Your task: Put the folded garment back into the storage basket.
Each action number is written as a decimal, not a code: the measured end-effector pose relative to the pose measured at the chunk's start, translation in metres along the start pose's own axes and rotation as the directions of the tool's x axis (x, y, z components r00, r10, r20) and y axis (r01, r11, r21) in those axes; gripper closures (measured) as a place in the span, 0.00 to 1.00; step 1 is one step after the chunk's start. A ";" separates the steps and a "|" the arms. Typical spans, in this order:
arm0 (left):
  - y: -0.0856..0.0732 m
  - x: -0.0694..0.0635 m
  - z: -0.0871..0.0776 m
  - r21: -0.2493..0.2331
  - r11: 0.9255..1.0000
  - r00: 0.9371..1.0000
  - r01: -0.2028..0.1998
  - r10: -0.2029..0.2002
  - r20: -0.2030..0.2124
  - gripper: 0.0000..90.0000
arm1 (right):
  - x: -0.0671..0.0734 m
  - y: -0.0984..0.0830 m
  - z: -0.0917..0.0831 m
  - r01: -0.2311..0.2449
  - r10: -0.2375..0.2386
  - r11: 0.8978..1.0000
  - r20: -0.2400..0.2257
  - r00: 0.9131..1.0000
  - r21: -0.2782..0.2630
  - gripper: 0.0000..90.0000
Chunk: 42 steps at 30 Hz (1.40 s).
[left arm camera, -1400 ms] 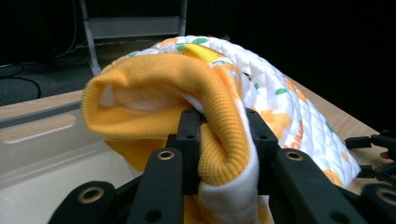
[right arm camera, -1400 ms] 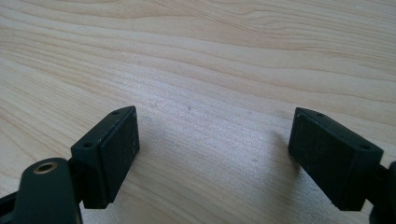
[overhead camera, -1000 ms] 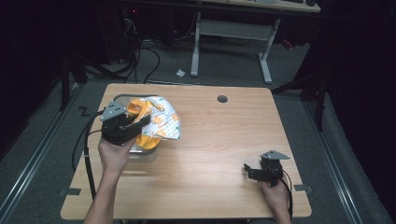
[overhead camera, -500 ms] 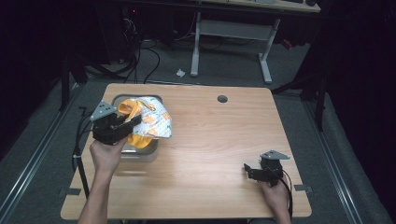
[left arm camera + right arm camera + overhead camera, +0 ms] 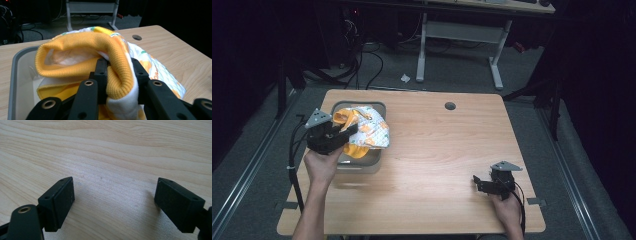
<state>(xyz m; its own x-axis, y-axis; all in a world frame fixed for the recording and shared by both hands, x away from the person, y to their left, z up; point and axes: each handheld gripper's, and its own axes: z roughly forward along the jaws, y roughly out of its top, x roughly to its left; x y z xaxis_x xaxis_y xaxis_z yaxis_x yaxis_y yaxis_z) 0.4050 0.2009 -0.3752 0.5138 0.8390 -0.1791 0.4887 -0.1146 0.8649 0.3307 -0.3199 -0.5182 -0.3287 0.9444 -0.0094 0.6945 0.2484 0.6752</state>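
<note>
A yellow and white patterned cloth garment [image 5: 364,132] hangs over a grey bin [image 5: 377,106] at the table's left. My left gripper [image 5: 343,134] is shut on the garment's yellow ribbed edge [image 5: 117,75], holding it above the bin [image 5: 17,67]. The cloth's printed part [image 5: 160,72] drapes over the bin's right rim onto the table. My right gripper [image 5: 477,182] rests low at the table's front right, open, its jaws wide apart over bare wood [image 5: 115,192] with nothing between them.
The wooden table [image 5: 447,155] has a round cable hole [image 5: 450,106] near its back edge. A desk frame [image 5: 459,35] and cables [image 5: 362,60] stand on the floor behind the table. Dark surroundings lie left and right.
My left gripper has carried the garment leftward and toward the front, so it now hangs over the grey bin. The right gripper has stayed in place.
</note>
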 end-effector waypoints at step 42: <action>-0.030 0.036 0.063 0.312 0.950 0.995 0.029 0.004 -0.105 0.79 | 0.000 0.000 0.000 -0.001 0.001 1.000 0.000 1.000 0.001 0.18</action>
<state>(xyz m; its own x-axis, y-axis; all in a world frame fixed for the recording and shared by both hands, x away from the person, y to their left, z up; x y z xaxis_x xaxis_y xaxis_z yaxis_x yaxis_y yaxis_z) 0.4530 0.2010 -0.4371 0.4390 0.8896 -0.1258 0.6993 -0.2504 0.6696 0.3307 -0.3198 -0.5182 -0.3282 0.9446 -0.0088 0.6954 0.2479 0.6745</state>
